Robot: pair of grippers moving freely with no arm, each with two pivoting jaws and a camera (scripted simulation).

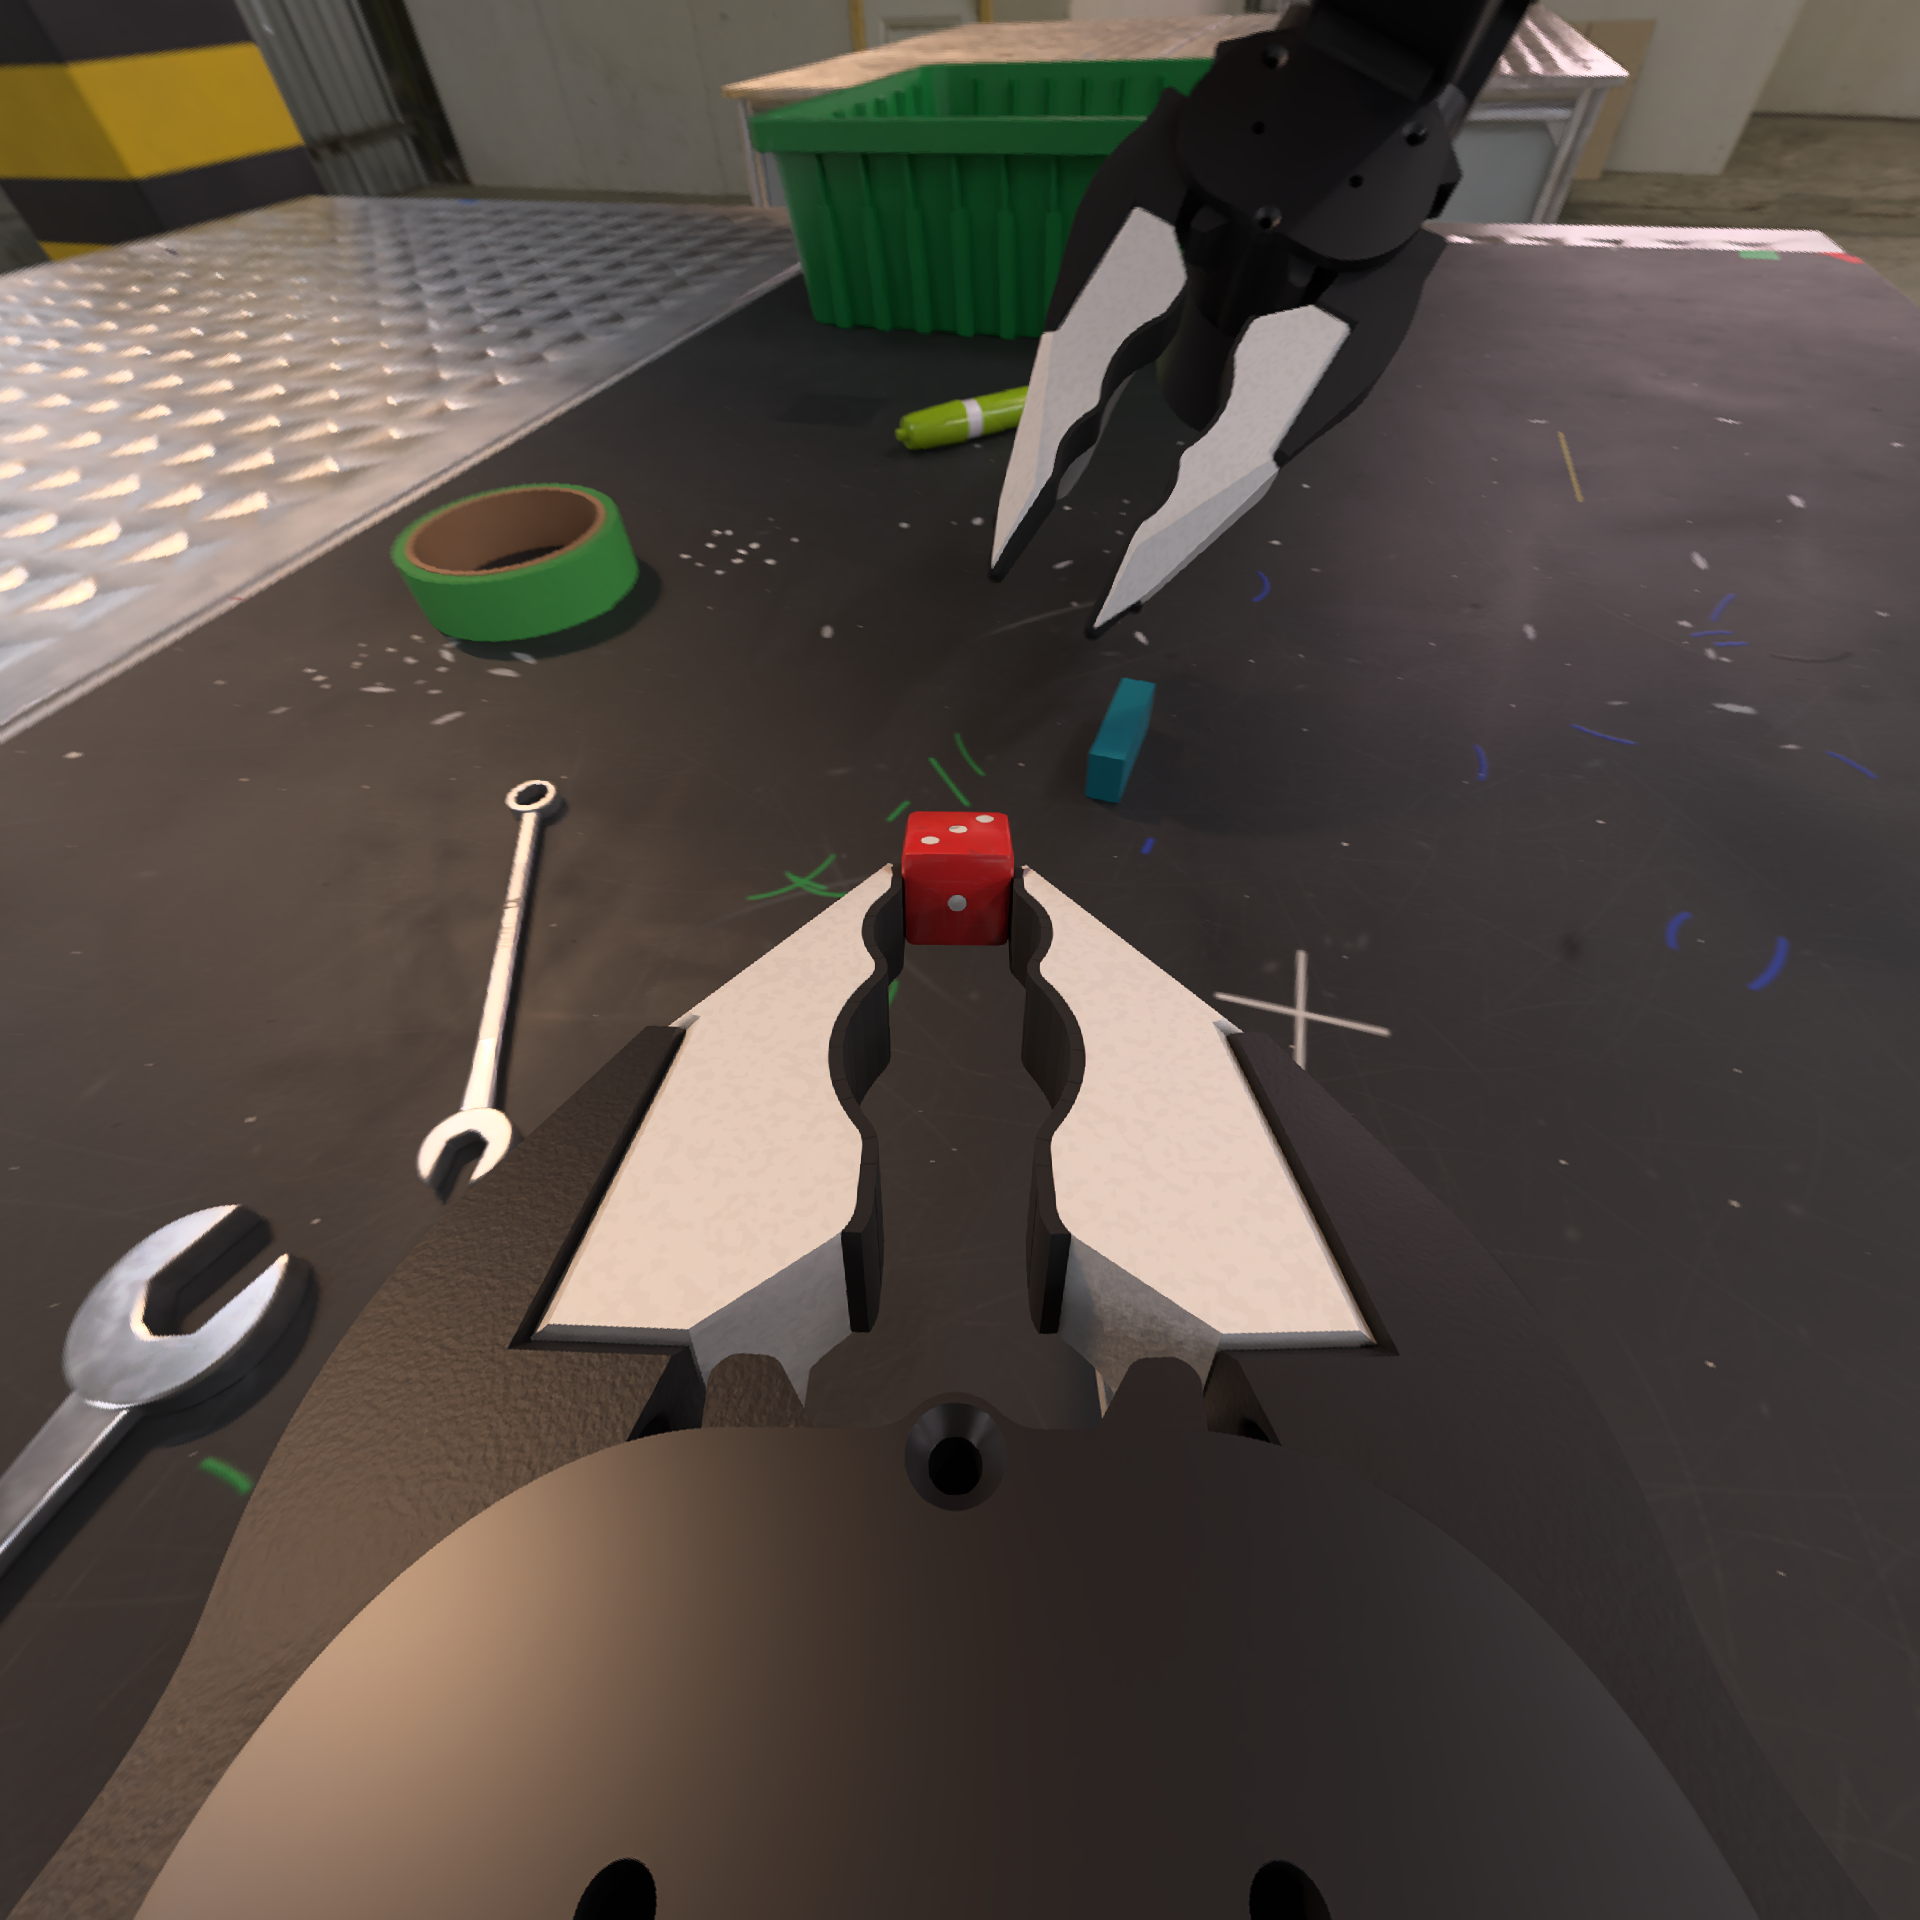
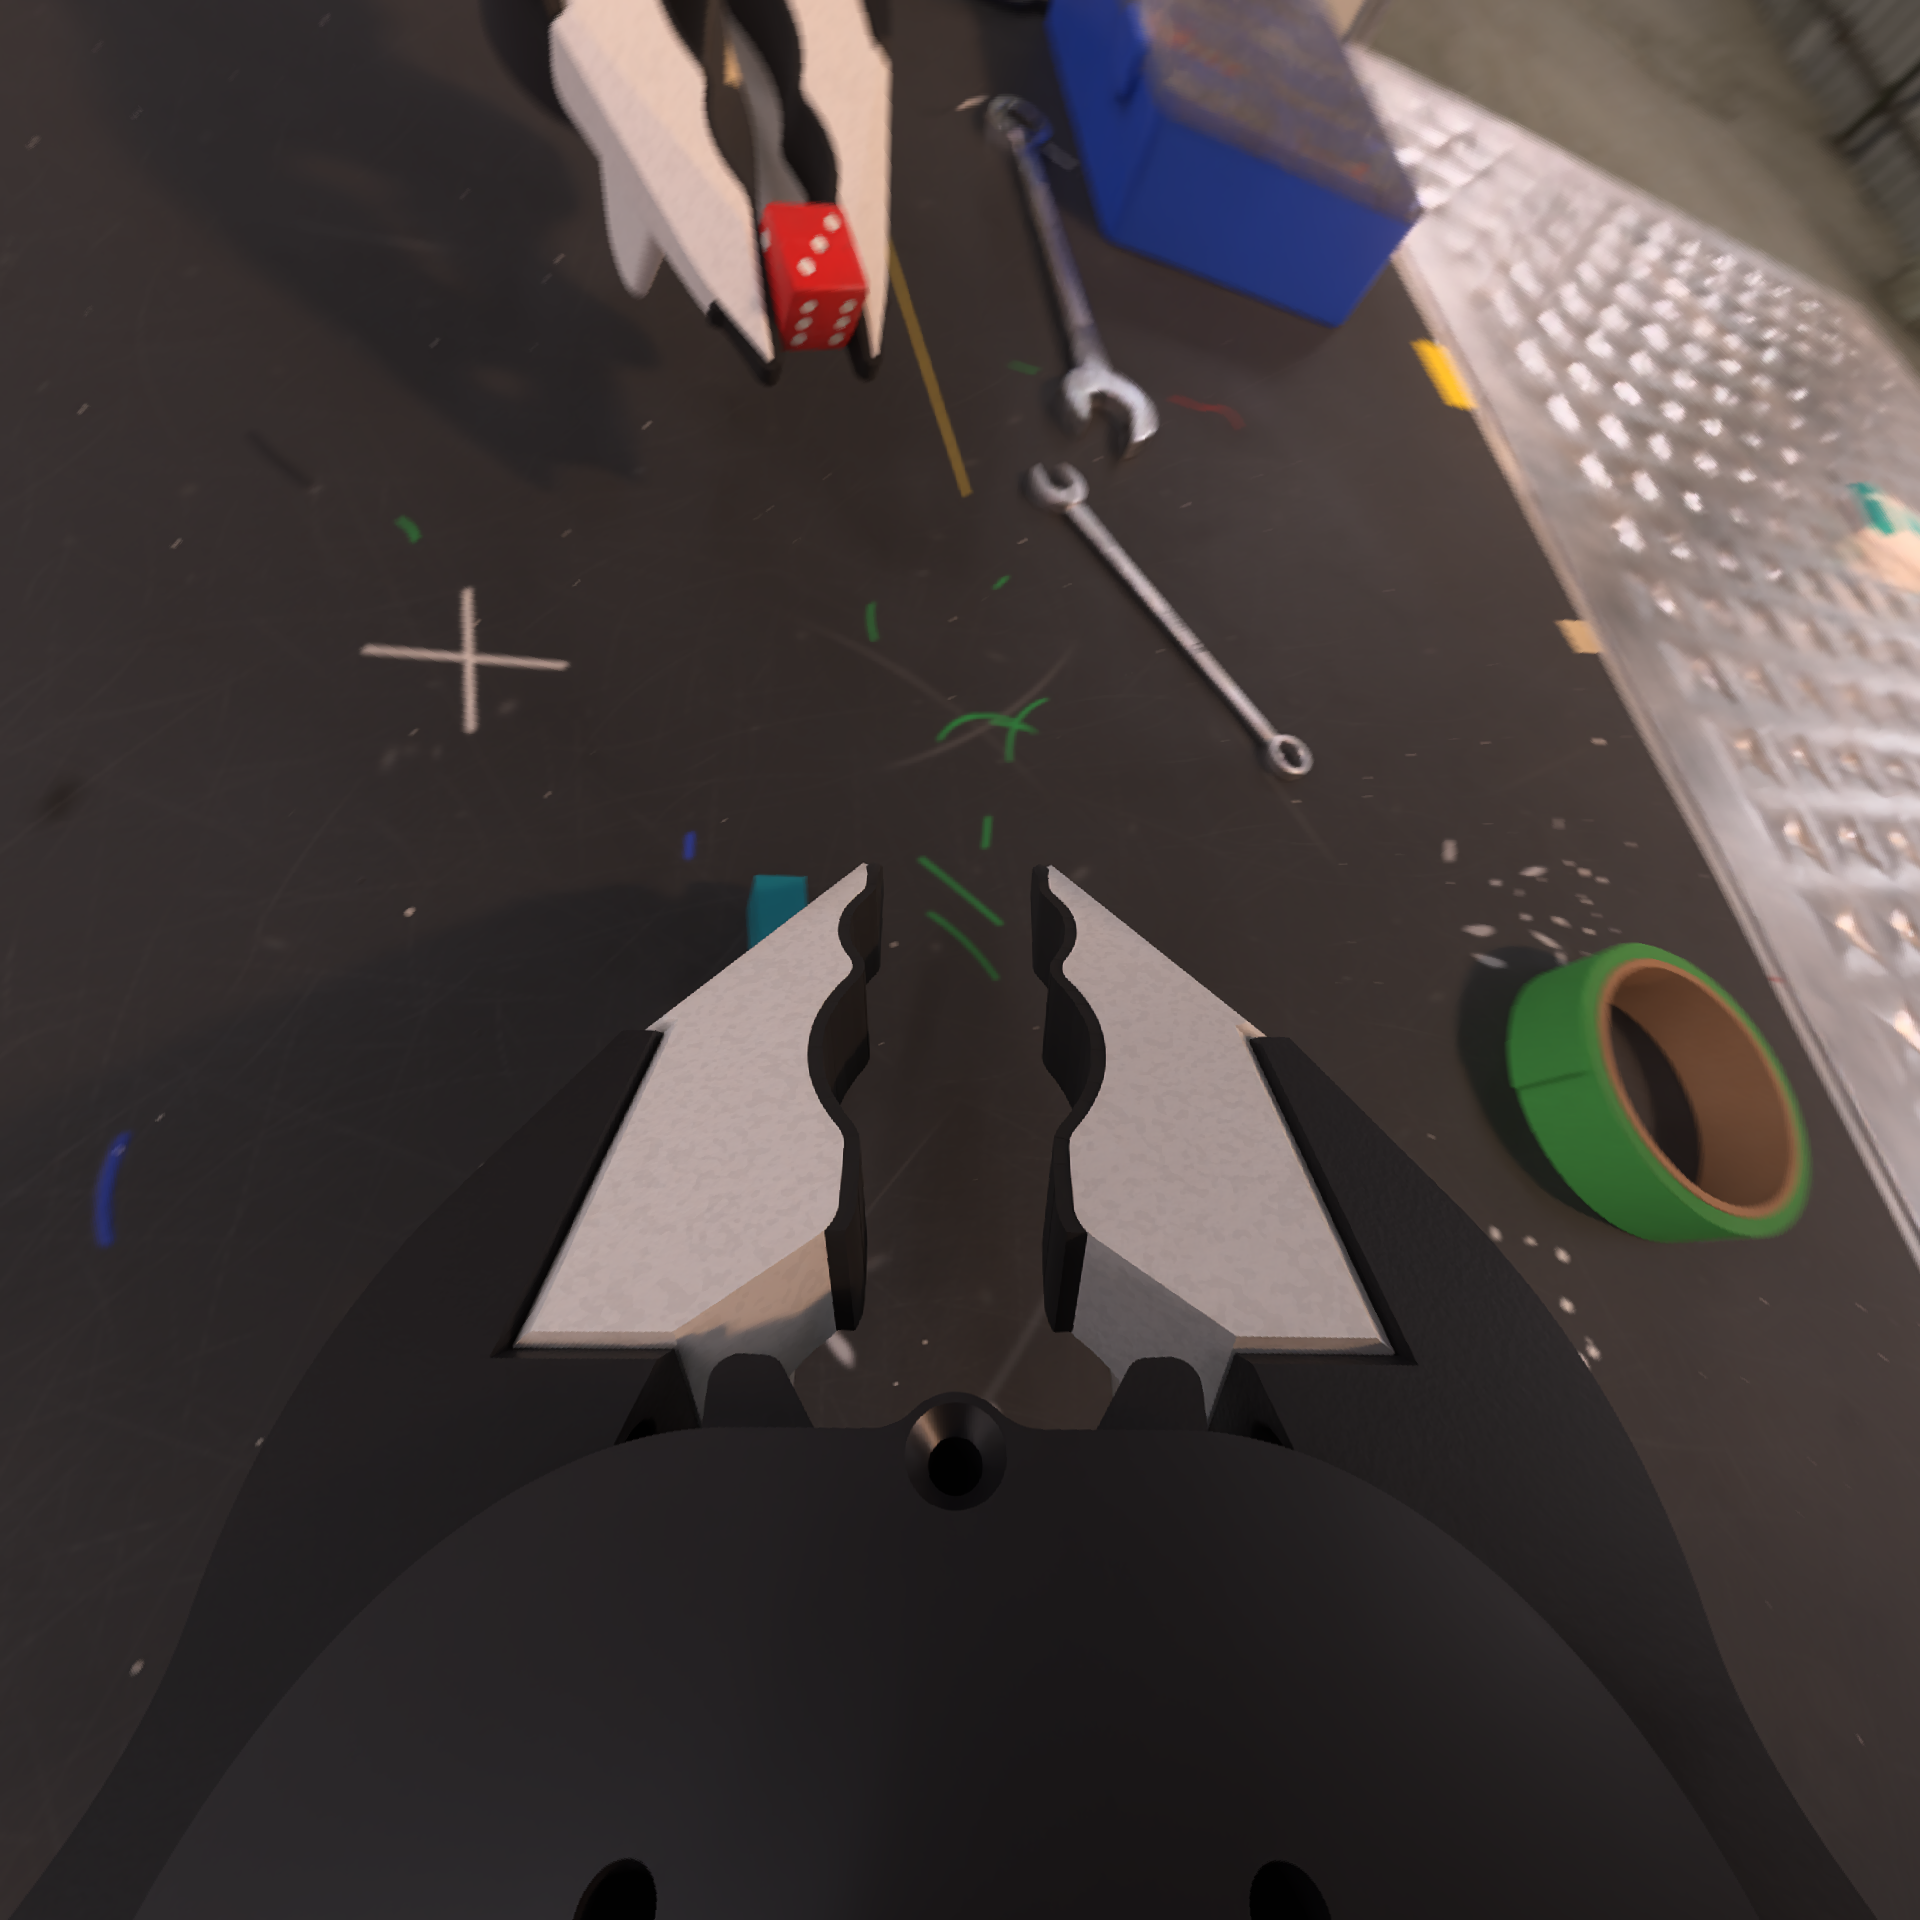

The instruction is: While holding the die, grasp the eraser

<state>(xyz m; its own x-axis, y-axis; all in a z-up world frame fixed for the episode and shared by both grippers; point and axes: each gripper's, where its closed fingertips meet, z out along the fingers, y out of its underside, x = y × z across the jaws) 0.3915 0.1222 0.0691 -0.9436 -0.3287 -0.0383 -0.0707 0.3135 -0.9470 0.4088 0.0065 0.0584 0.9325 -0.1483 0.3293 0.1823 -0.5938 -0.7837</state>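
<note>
My left gripper (image 1: 957, 878) is shut on a red die (image 1: 956, 876) between its fingertips, held above the dark table. The die (image 2: 812, 276) and the left gripper (image 2: 821, 364) also show at the top of the right wrist view. A teal eraser (image 1: 1120, 739) lies on the table beyond and right of the die. My right gripper (image 1: 1044, 601) hovers open and empty above the table, just behind the eraser. In the right wrist view the right gripper (image 2: 956, 883) is open, and the eraser (image 2: 777, 904) peeks out beside its left fingertip, mostly hidden.
A green tape roll (image 1: 516, 561) (image 2: 1657, 1091), a small wrench (image 1: 497, 987) (image 2: 1174, 623) and a large wrench (image 1: 135, 1361) (image 2: 1070, 281) lie on the table. A green marker (image 1: 961, 418) and a green bin (image 1: 935, 197) stand farther off. A blue box (image 2: 1226, 156) and a metal tread plate (image 1: 260, 395) are nearby.
</note>
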